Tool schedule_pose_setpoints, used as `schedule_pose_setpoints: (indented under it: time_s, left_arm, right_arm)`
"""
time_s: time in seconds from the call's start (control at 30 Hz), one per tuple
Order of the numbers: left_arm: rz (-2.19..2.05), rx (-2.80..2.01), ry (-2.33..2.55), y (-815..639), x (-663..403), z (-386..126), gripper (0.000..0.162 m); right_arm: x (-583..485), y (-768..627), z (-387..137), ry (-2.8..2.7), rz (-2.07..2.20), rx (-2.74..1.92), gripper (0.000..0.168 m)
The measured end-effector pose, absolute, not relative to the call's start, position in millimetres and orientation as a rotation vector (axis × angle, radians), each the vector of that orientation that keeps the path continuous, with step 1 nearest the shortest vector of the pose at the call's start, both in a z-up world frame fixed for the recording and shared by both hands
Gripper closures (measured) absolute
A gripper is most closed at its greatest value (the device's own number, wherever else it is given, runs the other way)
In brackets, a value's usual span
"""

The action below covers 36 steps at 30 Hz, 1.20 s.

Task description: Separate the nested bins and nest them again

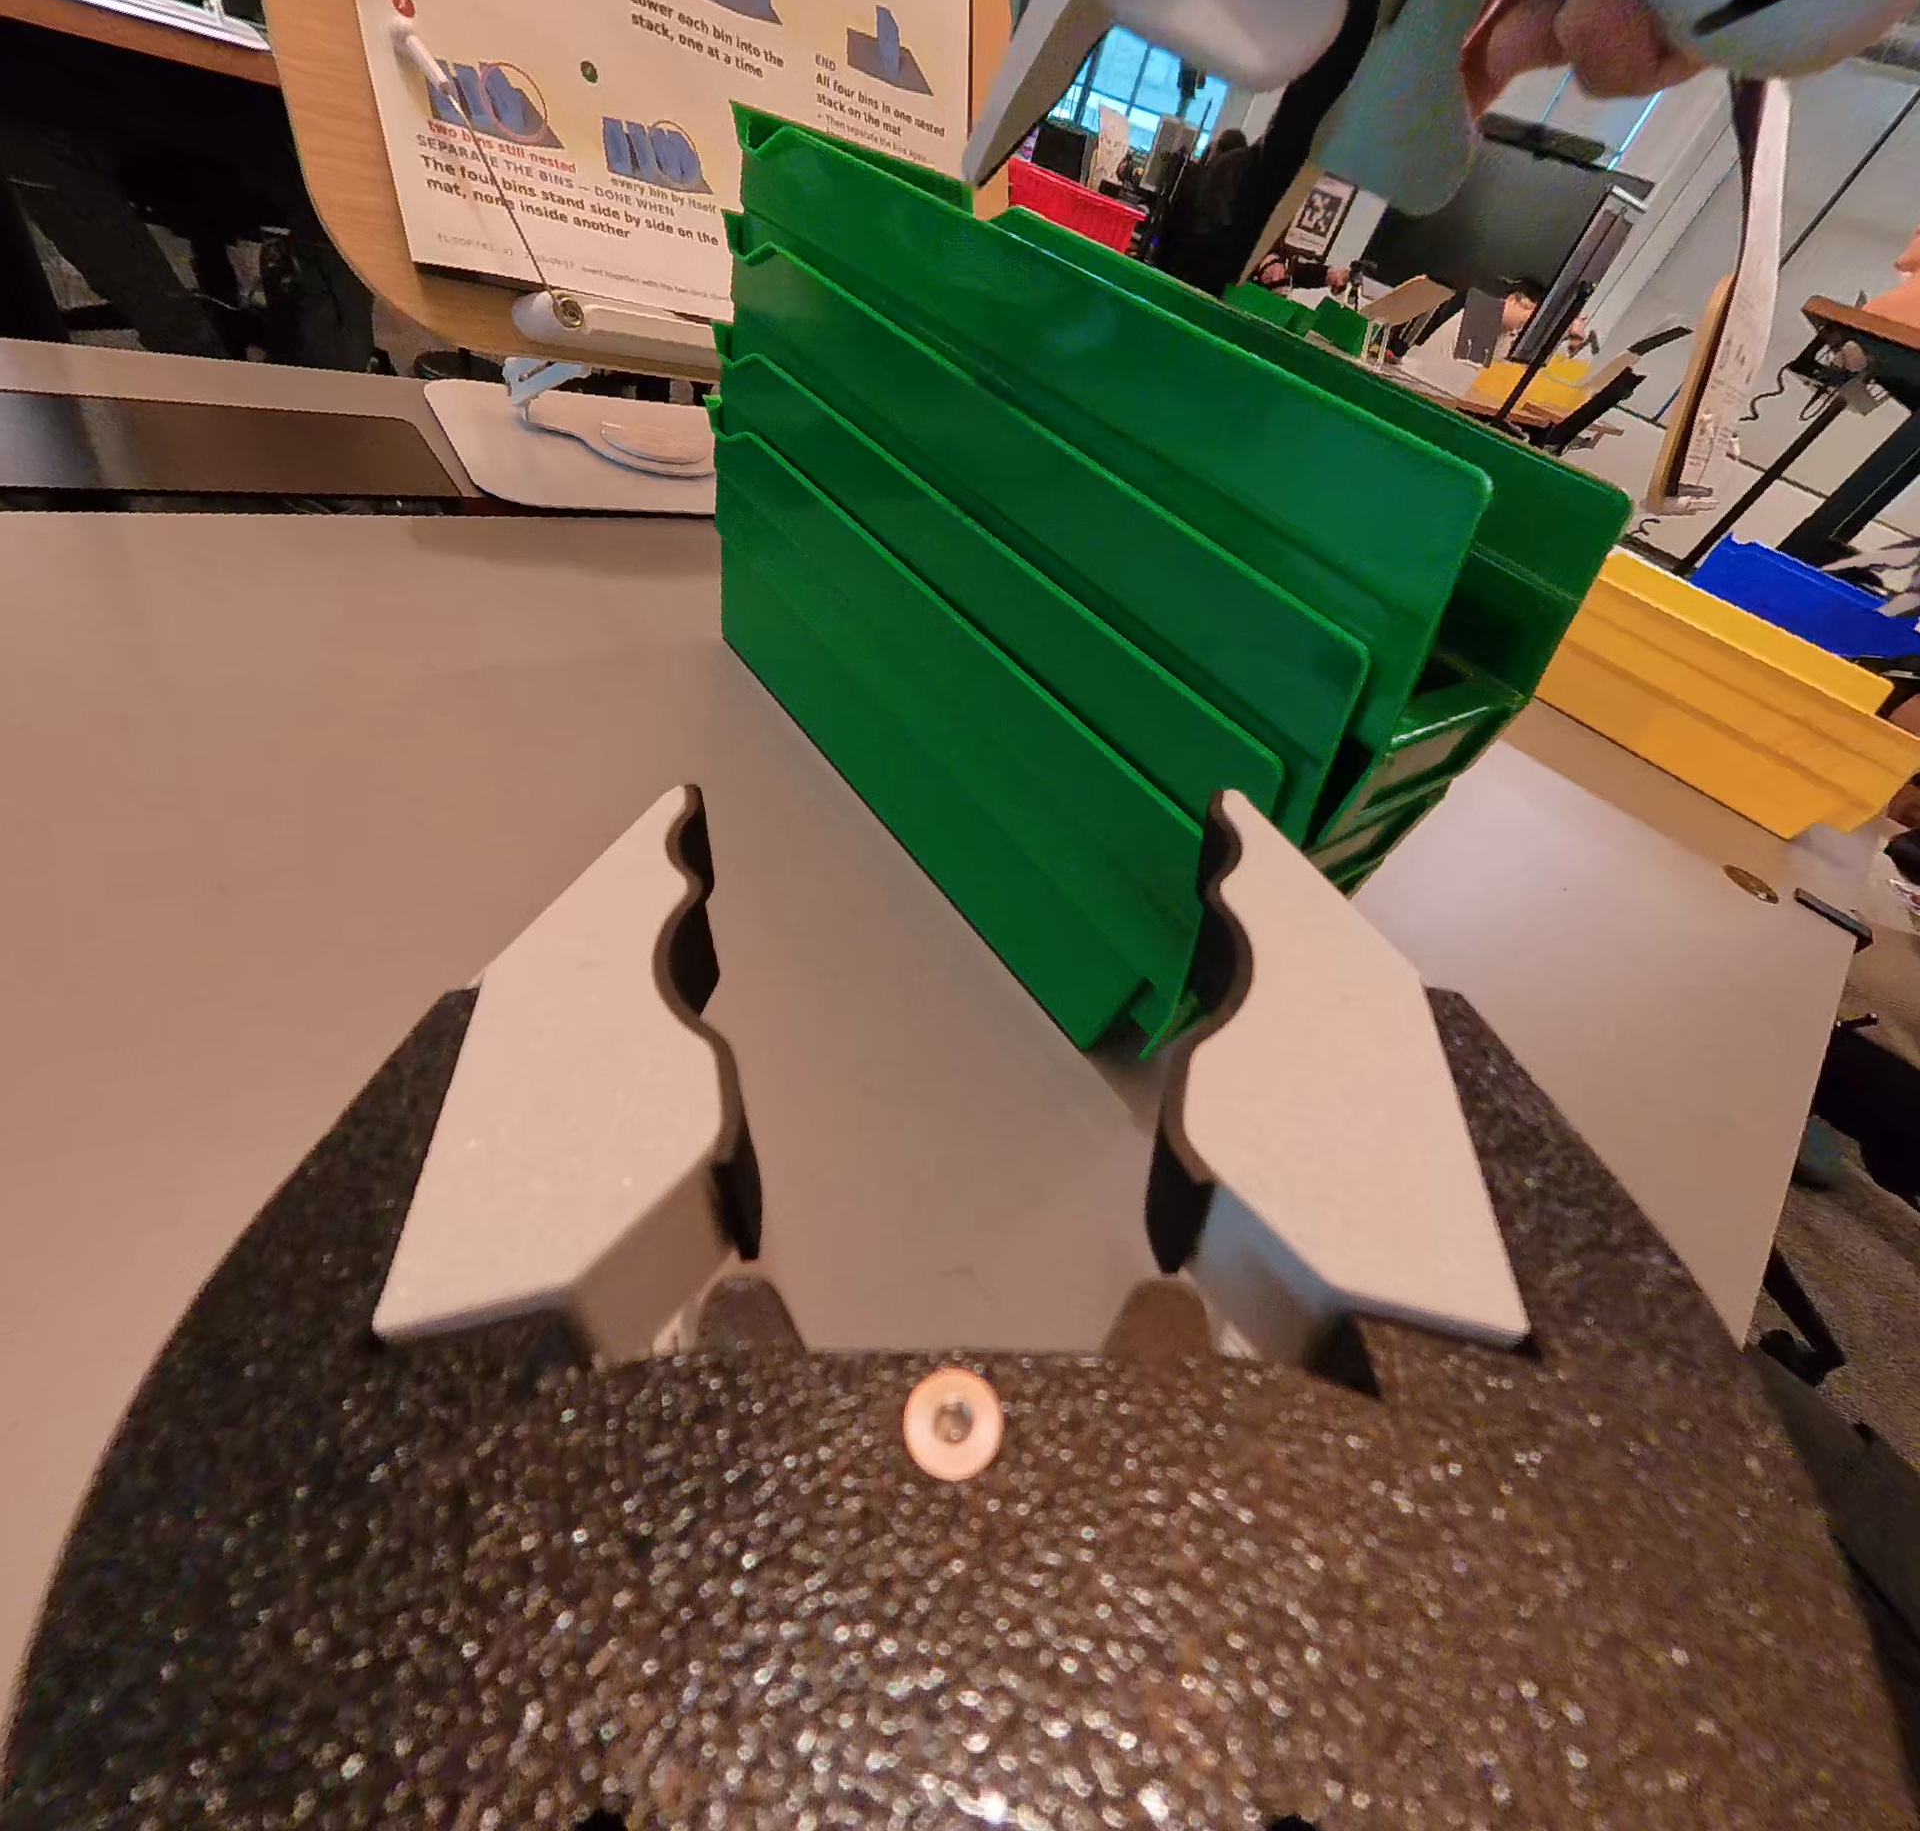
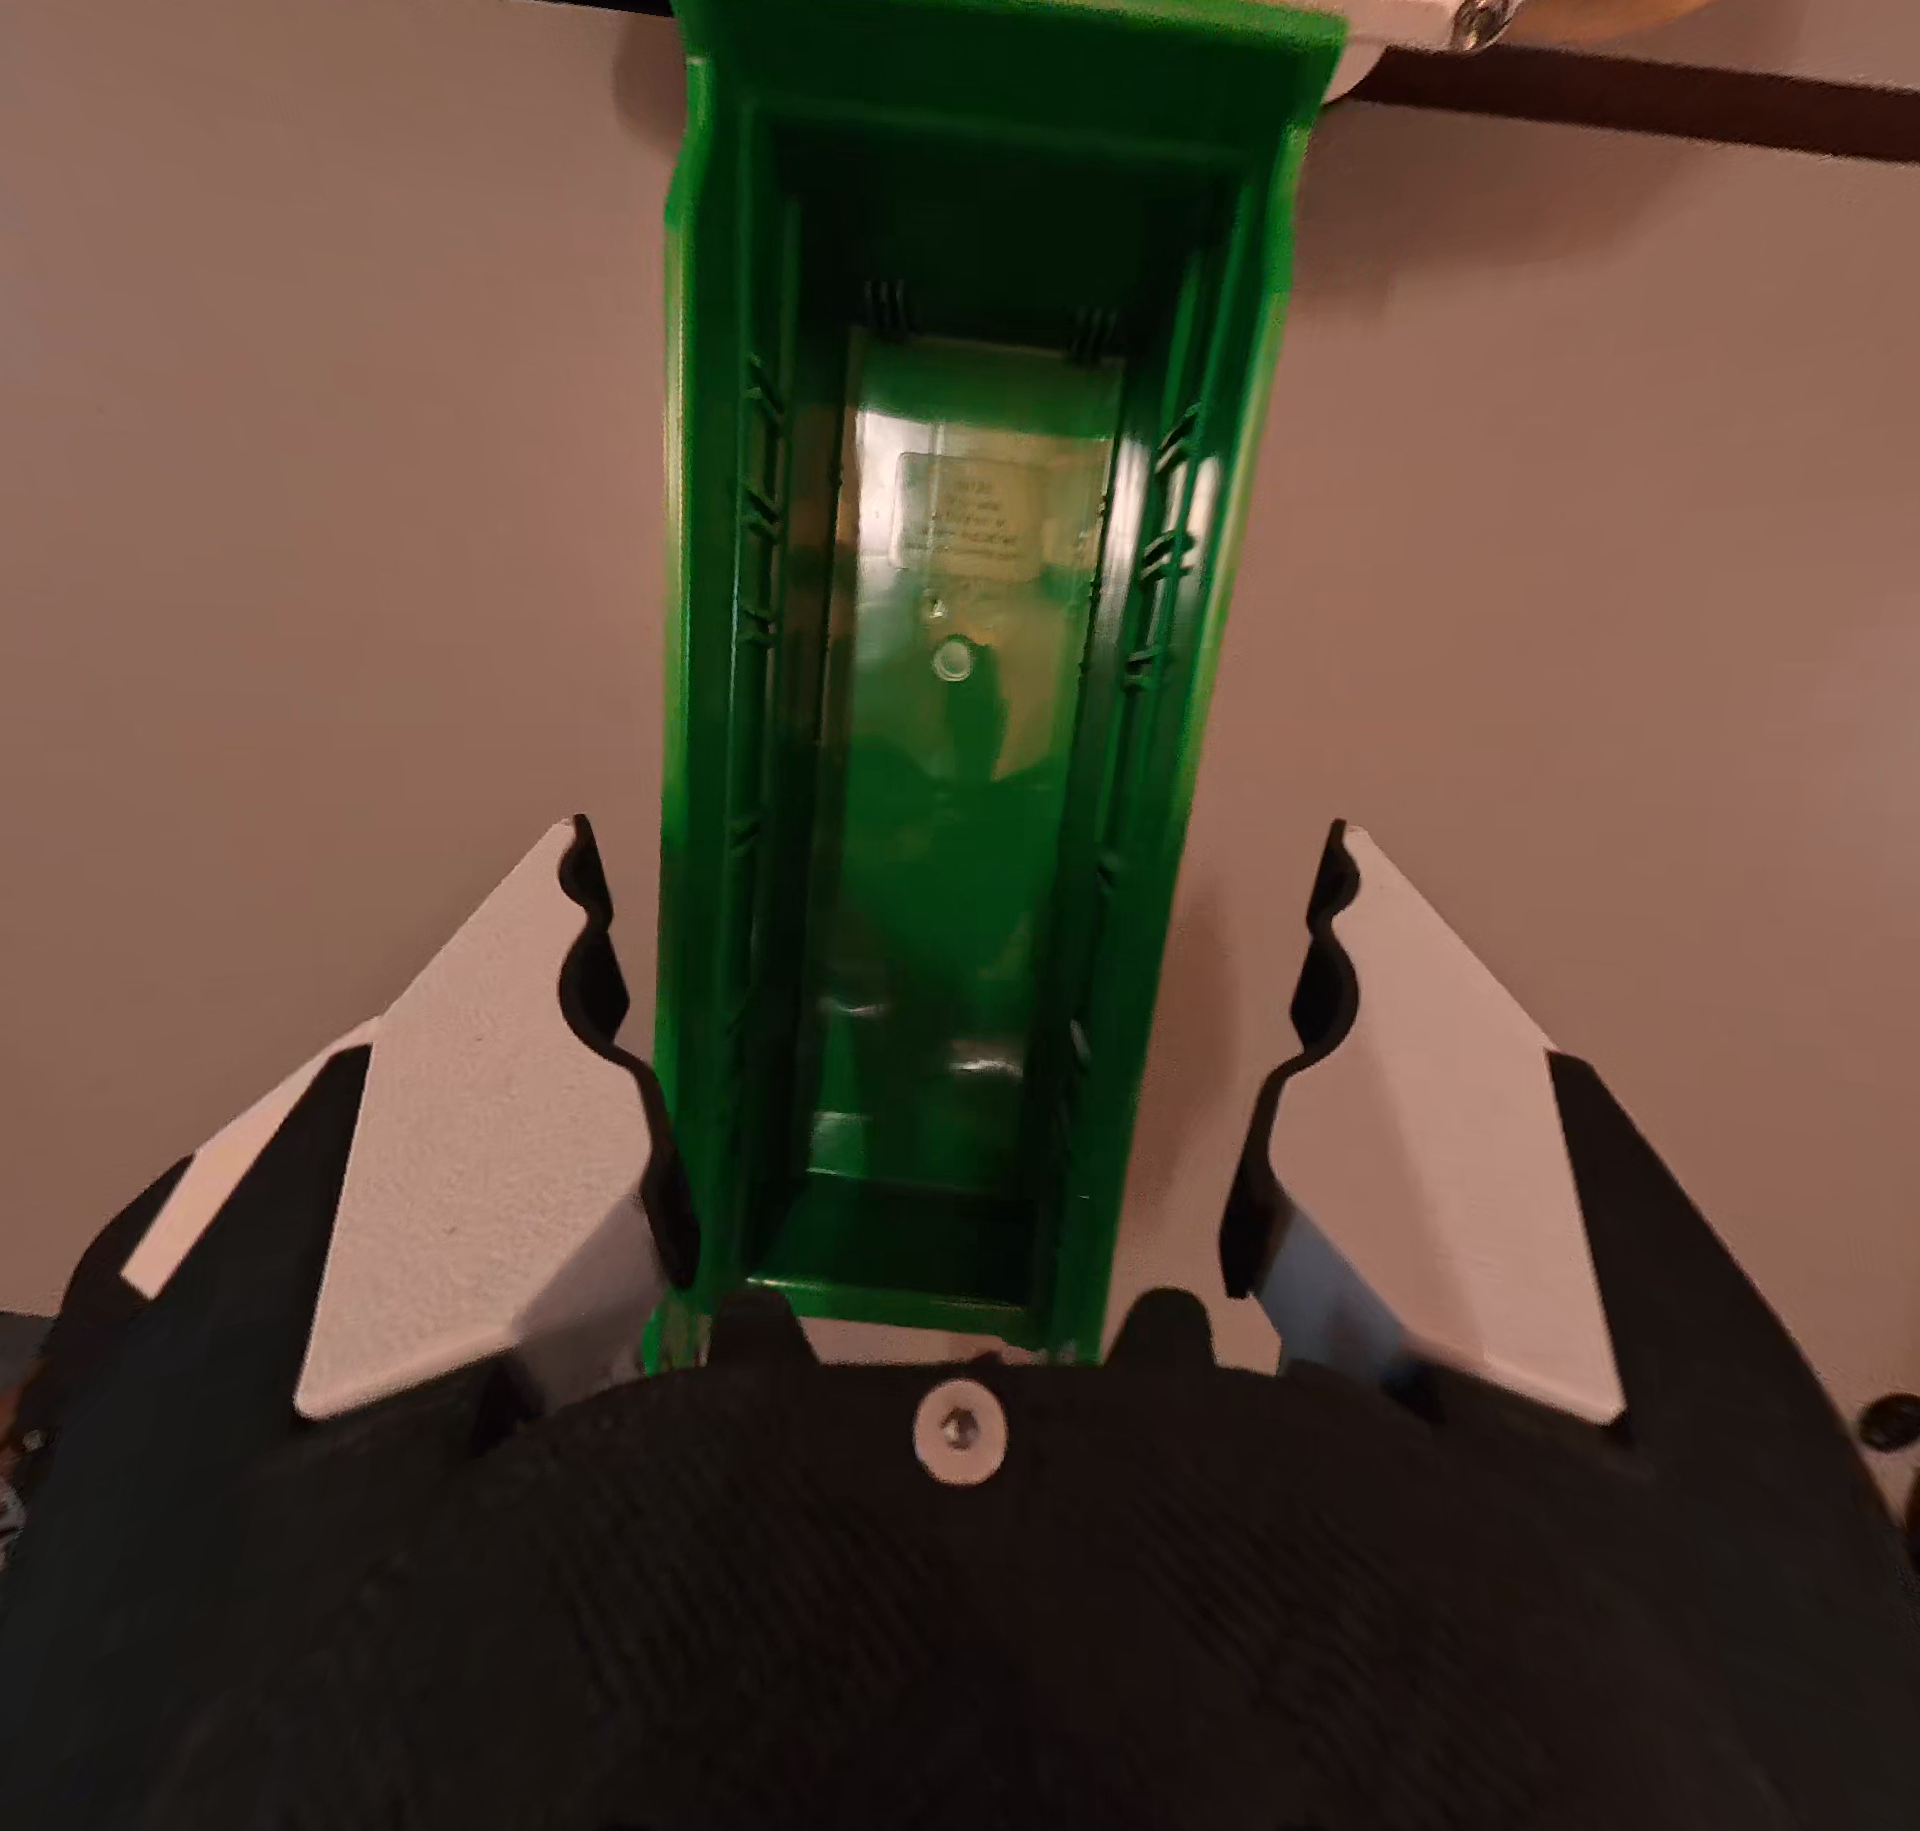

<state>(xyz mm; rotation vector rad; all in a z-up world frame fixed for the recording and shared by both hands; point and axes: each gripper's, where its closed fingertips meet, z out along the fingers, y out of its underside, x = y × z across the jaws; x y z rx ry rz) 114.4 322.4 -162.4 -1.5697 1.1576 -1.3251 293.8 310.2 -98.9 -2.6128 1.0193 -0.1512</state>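
A stack of several nested green bins (image 1: pixel 1039 493) stands on the grey table (image 1: pixel 312 742). My left gripper (image 1: pixel 956 799) is open and empty, low over the table, just short of the stack's near corner. One finger (image 1: pixel 1039 67) of my right gripper hangs above the stack's top rim. In the right wrist view I look straight down into the top green bin (image 2: pixel 966 638). My right gripper (image 2: pixel 956 831) is open and straddles the bin's near end. Its left finger (image 2: pixel 613 1054) lies along the outside of the left wall, and its right finger stands apart from the right wall.
An instruction board (image 1: pixel 644 98) on a white stand base (image 1: pixel 582 441) stands behind the stack. Yellow bins (image 1: pixel 1714 701) and a blue bin (image 1: pixel 1787 586) sit to the right, a red bin (image 1: pixel 1070 197) farther back. The table's right edge (image 1: pixel 1766 1054) is close.
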Motion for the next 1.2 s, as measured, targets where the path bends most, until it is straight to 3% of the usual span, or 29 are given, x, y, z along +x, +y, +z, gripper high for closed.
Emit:
schedule_pose_setpoints:
  time_s: [0.17,0.3,0.43,0.53,0.6,0.67,0.77,1.0,1.2]
  left_arm:
    - [-1.307,-1.566,1.172,319.9,114.6,-162.6,0.07]
    - [-1.264,-1.563,1.191,320.3,114.1,-163.8,0.069]
    - [-1.021,-1.507,1.206,337.3,107.8,-165.3,0.067]
    - [-0.859,-1.438,1.175,350.0,102.7,-161.4,0.075]
    - [-0.877,-1.406,1.14,349.3,102.6,-157.6,0.078]
    - [-0.909,-1.332,1.093,346.0,101.3,-148.9,0.074]
    - [-0.832,-1.213,1.102,341.6,99.4,-143.0,0.073]
    - [-0.856,-1.383,1.156,334.0,101.9,-145.0,0.065]
    - [-0.889,-1.451,1.144,334.7,124.1,-116.7,0.061]
  right_arm:
    - [321.3,301.1,-71.1,0.884,-0.281,-2.579,0.039]
    - [366.5,276.2,-36.2,0.645,-0.734,-2.546,0.045]
    - [404.1,249.7,24.1,0.399,-1.203,-2.213,0.061]
    - [412.2,218.9,51.0,0.277,-1.373,-1.888,0.068]
    - [422.6,191.8,32.7,0.31,-1.352,-1.86,0.065]
    - [433.3,164.8,2.8,0.396,-1.261,-1.867,0.039]
    - [436.9,126.7,-38.7,0.476,-1.119,-1.829,0.047]
    - [417.7,65.4,-136.9,0.575,-0.853,-1.795,0.034]
    - [394.7,44.1,-183.3,0.568,-0.726,-1.817,0.026]
